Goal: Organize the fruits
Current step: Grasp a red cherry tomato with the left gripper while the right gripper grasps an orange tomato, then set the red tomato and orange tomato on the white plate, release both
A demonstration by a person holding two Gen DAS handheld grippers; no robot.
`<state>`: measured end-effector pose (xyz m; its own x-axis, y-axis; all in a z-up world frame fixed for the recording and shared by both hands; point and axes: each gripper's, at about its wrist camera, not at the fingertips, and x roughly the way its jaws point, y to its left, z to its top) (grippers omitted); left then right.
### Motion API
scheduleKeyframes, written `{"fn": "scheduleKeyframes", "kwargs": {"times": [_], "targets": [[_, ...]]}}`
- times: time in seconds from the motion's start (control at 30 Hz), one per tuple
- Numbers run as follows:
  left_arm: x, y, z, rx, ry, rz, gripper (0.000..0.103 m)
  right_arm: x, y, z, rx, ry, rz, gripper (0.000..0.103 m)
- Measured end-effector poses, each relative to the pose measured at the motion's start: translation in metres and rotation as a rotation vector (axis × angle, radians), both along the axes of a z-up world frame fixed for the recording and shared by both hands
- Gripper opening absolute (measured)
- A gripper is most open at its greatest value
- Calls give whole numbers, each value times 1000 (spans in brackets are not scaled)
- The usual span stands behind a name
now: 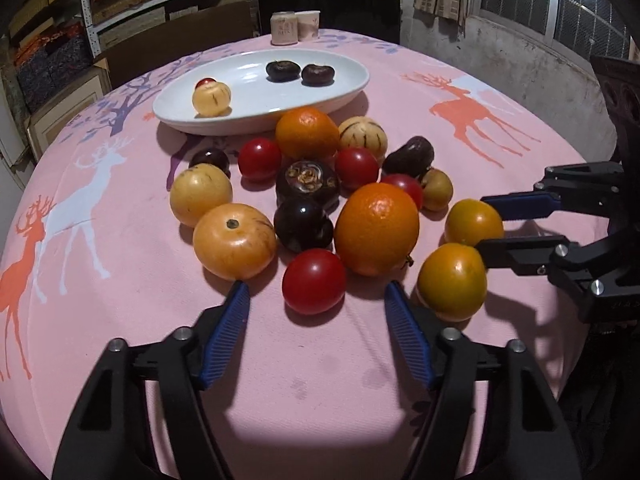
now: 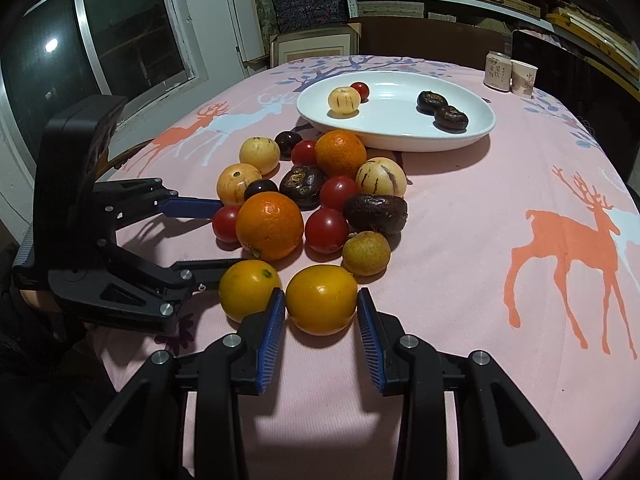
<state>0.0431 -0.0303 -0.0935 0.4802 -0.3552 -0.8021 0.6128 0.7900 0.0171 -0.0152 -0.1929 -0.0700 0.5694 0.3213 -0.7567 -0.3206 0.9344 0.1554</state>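
Note:
A pile of fruit lies on the pink tablecloth: two oranges (image 1: pixel 376 229), several red tomatoes (image 1: pixel 314 281), dark fruits (image 1: pixel 307 181) and pale yellow fruits (image 1: pixel 234 241). A white oval plate (image 1: pixel 344 84) behind holds a pale striped fruit (image 1: pixel 211 98), a small red one and two dark ones (image 1: pixel 283 70). My left gripper (image 1: pixel 318 300) is open around the nearest red tomato; it also shows in the right wrist view (image 2: pixel 220 236). My right gripper (image 2: pixel 321 308) is open, its blue pads either side of a yellow-orange fruit (image 2: pixel 321 298), which also shows in the left wrist view (image 1: pixel 473 222).
A second yellow-orange fruit (image 2: pixel 249 290) touches the held-between one on its left. Two paper cups (image 2: pixel 510 72) stand at the table's far edge. Shelves of boxes, a dark chair back and a window surround the round table (image 2: pixel 520 280).

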Motion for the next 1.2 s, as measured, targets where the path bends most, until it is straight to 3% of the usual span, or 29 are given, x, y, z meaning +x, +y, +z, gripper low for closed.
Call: {"fn": "scheduleKeyframes", "kwargs": {"times": [0.1,0.23,0.8,1.03,1.2], "targets": [[-4,1,2,-11,-13,-10,39,0,0,0,4,3,-1,37],[-6,1,3,-17,-27,-3,29,-1,-1,1,8,2,-2,37],[-26,24,26,-88,-59,29,29,-10,-6,14,25,-30,-4,37],[-26,26,60,-122,-110,36,29,-9,-22,45,38,-88,-22,37],[-5,17,87,-154,-129,27,29,9,-40,78,41,-149,-40,37]]}}
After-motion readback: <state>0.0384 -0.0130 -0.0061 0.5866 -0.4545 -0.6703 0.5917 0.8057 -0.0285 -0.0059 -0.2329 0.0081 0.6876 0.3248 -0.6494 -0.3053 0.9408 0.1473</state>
